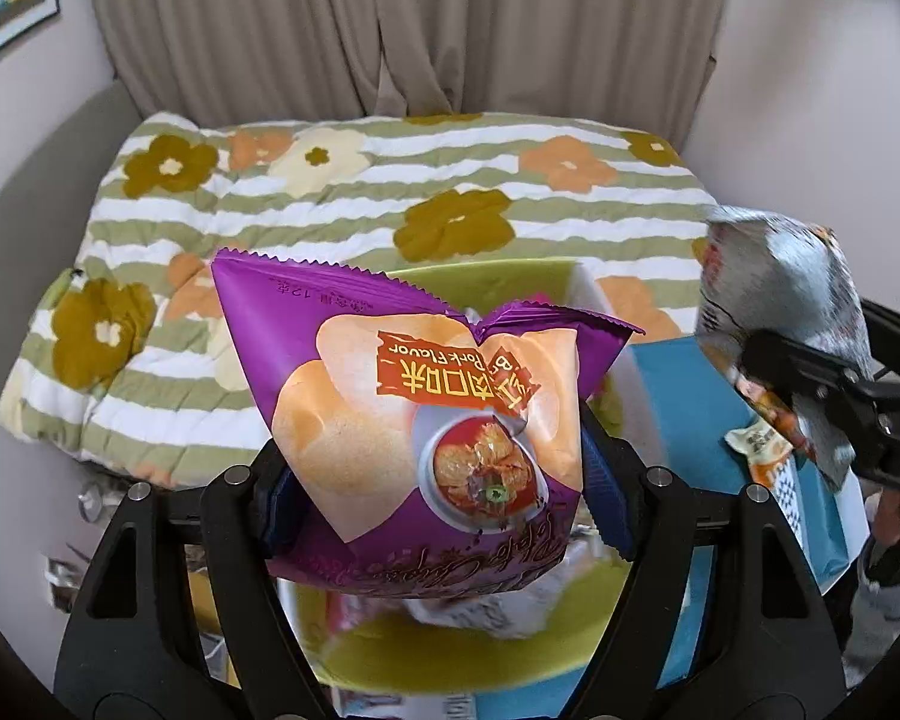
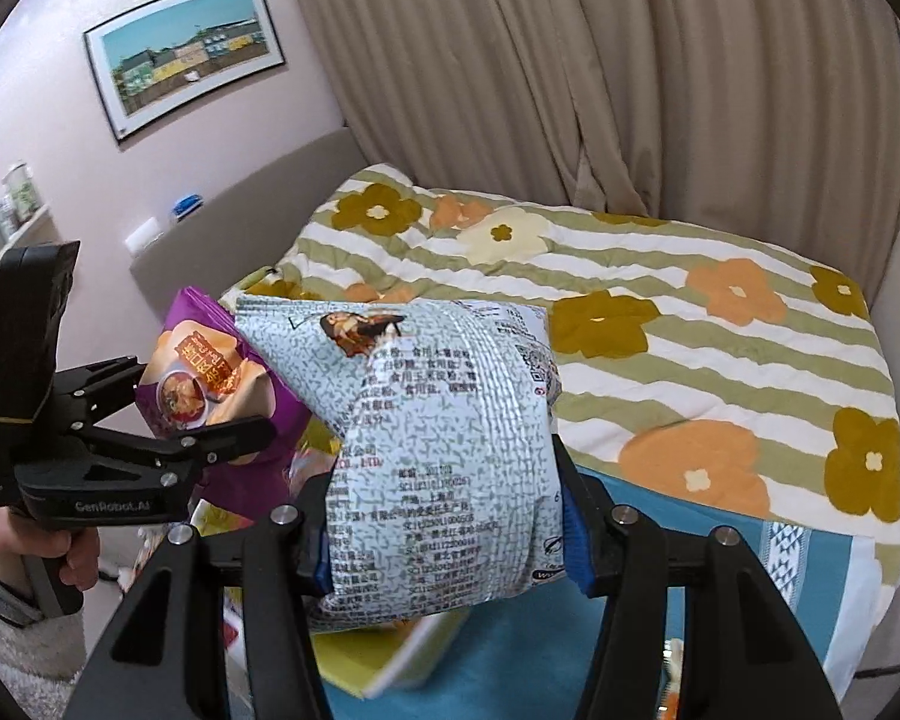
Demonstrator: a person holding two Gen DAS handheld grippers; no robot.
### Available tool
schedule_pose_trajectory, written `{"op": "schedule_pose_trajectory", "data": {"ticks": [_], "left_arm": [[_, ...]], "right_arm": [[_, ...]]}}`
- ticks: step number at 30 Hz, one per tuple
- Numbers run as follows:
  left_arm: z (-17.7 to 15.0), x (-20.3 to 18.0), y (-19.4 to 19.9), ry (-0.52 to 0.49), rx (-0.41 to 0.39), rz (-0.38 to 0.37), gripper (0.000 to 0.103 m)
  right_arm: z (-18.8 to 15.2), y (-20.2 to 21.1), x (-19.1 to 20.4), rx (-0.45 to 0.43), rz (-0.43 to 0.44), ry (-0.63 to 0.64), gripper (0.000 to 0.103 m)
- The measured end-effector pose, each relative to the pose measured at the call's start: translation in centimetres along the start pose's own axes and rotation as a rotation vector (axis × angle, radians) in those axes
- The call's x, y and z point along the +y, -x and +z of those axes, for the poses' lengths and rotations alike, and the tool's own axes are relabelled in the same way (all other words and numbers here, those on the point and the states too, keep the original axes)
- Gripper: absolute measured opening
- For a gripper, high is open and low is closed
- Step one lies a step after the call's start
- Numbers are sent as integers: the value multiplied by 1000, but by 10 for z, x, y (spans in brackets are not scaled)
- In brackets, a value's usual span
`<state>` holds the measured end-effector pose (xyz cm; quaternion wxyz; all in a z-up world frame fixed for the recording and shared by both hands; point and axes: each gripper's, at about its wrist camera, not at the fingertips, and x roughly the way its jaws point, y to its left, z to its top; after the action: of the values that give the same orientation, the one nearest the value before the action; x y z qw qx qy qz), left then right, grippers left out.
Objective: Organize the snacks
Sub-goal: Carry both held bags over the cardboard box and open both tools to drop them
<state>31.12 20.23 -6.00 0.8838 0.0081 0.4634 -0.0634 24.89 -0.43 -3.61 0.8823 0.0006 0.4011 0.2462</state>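
My left gripper point(image 1: 435, 480) is shut on a purple chip bag point(image 1: 414, 420) with a pork-flavour label, held above a yellow-green bin point(image 1: 498, 282). The same purple bag point(image 2: 210, 384) and the left gripper point(image 2: 204, 420) show at the left of the right wrist view. My right gripper point(image 2: 444, 540) is shut on a silver-grey snack bag point(image 2: 438, 450) with printed text, held up above the bin's rim point(image 2: 354, 660). That silver bag point(image 1: 780, 312) and the right gripper point(image 1: 810, 384) show at the right of the left wrist view.
A bed with a striped flower quilt point(image 1: 390, 192) lies behind. A blue cloth surface point(image 2: 510, 660) carries the bin. A small orange snack packet point(image 1: 762, 450) lies on the blue cloth. Beige curtains point(image 2: 630, 90) hang behind; a shelf with bottles point(image 2: 6, 222) is at the left.
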Motion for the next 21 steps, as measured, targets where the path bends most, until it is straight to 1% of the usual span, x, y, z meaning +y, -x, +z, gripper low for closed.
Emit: {"op": "schedule_pose_trajectory", "data": {"ticks": [5, 10, 12, 14, 17, 21], "left_arm": [[17, 34, -34, -35, 36, -48, 74], [29, 48, -60, -62, 70, -92, 74], [32, 48, -65, -68, 78, -96, 81], [35, 48, -66, -83, 71, -85, 102], [34, 48, -59, -90, 35, -77, 103], [22, 54, -45, -51, 28, -43, 103]], "right_arm": [[3, -27, 16, 32, -49, -62, 52], [0, -43, 19, 65, -101, -118, 52], [-1, -46, 21, 80, -120, -125, 52], [-2, -48, 21, 89, -140, -131, 52], [-4, -47, 20, 90, -152, -136, 52], [-8, -46, 22, 86, -152, -128, 52]]}}
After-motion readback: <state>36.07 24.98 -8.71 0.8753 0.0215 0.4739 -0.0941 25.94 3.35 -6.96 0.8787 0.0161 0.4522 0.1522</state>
